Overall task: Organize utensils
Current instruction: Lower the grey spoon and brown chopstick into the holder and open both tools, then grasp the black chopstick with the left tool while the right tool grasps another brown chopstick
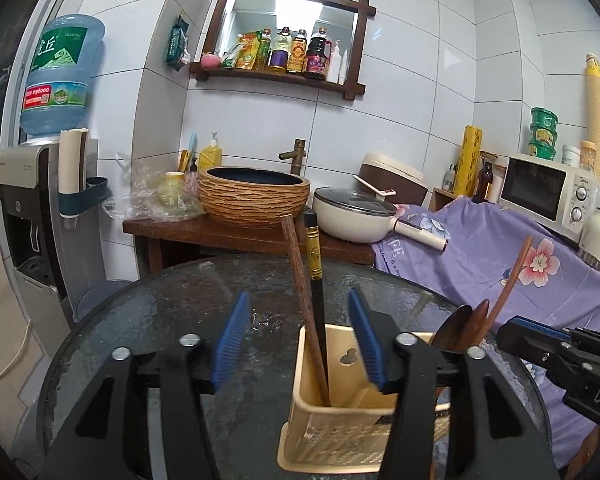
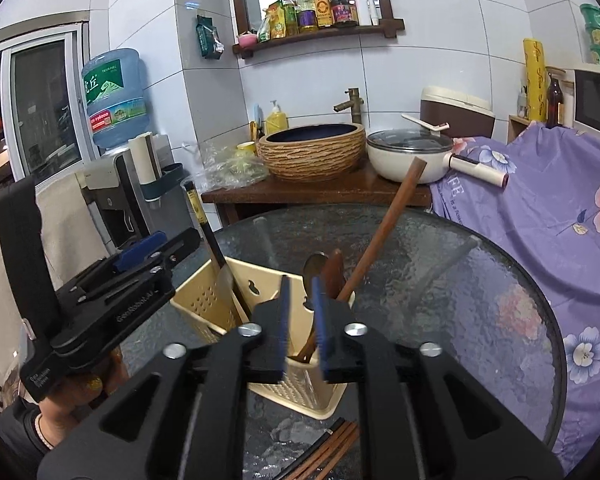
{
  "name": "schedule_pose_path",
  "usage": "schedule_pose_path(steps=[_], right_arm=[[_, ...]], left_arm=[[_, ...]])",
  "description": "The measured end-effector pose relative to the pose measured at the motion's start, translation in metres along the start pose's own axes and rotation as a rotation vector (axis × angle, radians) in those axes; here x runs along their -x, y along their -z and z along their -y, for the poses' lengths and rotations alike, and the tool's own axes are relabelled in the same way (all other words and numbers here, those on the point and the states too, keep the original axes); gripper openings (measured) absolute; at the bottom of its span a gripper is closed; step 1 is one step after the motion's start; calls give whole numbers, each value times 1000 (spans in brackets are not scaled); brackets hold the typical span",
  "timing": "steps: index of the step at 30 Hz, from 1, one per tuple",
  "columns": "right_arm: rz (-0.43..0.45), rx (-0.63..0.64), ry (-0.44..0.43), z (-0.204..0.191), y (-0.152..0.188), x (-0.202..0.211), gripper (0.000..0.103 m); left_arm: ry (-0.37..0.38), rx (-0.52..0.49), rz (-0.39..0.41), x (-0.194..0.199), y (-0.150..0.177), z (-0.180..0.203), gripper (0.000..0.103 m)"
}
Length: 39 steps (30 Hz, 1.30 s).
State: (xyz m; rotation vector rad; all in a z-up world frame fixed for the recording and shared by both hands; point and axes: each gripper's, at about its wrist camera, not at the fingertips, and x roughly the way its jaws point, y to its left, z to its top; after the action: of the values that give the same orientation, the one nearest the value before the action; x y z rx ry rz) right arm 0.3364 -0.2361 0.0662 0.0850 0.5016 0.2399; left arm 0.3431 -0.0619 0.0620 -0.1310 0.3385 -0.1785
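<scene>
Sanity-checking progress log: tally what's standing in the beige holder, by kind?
Chopsticks: 2 (brown chopstick, black chopstick)
Spoons: 2 (dark spoon, brown spoon)
Long wooden handle, head hidden: 1
Total: 5 in the holder

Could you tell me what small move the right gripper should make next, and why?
Probably lower the right gripper to the loose chopsticks lying on the glass table in front of the holder. Its jaws look empty, and two chopsticks and the spoons already stand inside.
</scene>
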Motion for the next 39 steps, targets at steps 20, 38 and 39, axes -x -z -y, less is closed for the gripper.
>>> schedule_pose_path(steps=[20, 38, 39], right_arm=[[-321, -65, 82, 20, 144, 3, 64], [-428, 36, 194, -1, 176, -18, 58], [-433, 41, 192, -1, 175, -18, 57]], left_arm=[[15, -208, -330, 44, 105, 0, 82], [57, -261, -470, 38, 153, 22, 69], [58, -266, -474, 38, 154, 23, 68]])
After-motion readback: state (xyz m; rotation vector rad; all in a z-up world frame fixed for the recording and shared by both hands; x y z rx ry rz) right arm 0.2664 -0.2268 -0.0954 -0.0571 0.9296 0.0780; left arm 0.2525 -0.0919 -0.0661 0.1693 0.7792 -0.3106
